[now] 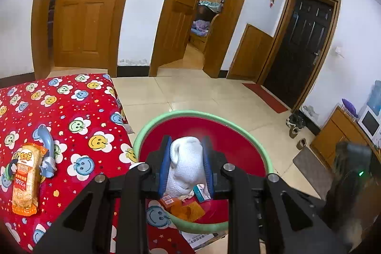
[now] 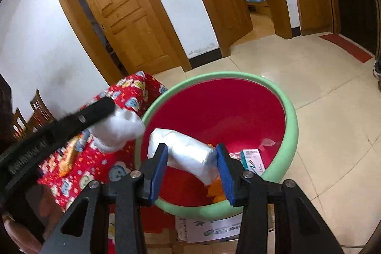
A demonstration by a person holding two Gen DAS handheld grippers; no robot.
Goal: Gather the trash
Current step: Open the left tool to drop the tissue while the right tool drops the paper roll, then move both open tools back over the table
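Beside a table (image 1: 71, 111) spread with a red smiley-flower cloth, on pale floor tiles (image 1: 190, 92) before wooden doors (image 1: 83, 11), stands a red basin (image 2: 291, 125) with a green rim, holding small boxes and orange scraps. Over it the left gripper (image 1: 188, 158) is clamped on a crumpled white tissue wad (image 1: 185, 156), and the right gripper (image 2: 193, 161) grasps a clear-wrapped white tissue pack (image 2: 185, 151). An orange snack packet (image 1: 26, 177) and a blue scoop lie on the cloth.

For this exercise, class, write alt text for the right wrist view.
The right hand-held gripper holds a white plastic-wrapped packet over a red basin with a green rim, which holds a teal box. At left, the other gripper carries white tissue.
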